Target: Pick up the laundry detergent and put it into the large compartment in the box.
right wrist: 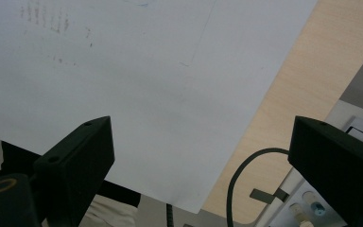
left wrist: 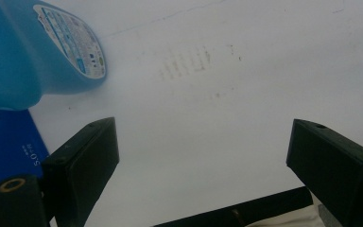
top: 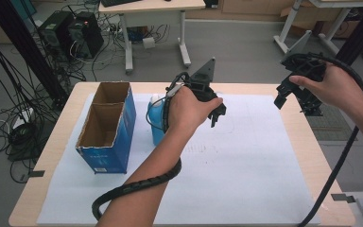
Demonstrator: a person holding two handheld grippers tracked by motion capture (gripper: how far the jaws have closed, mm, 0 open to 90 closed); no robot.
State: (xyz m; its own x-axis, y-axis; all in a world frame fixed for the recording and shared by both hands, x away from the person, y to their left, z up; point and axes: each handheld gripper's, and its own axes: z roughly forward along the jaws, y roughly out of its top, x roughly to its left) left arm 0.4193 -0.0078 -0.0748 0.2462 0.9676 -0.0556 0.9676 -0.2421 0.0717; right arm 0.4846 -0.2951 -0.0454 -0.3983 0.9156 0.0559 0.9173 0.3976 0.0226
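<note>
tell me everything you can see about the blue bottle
The blue bottle looks like translucent plastic with a pale cap and, in the left gripper view, a printed label. It stands upright on the white sheet, right beside the blue cardboard box, partly hidden by the person's left hand. Nothing grips it; the left tongs stand open, clear of it.

We hold our left gripper (top: 216,113) jaws wide beside the blue bottle (top: 156,120); our right gripper (top: 295,97), also spread, hovers well apart from it.

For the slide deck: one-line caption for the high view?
Left gripper open beside blue bottle and cardboard box; right gripper raised.
</note>
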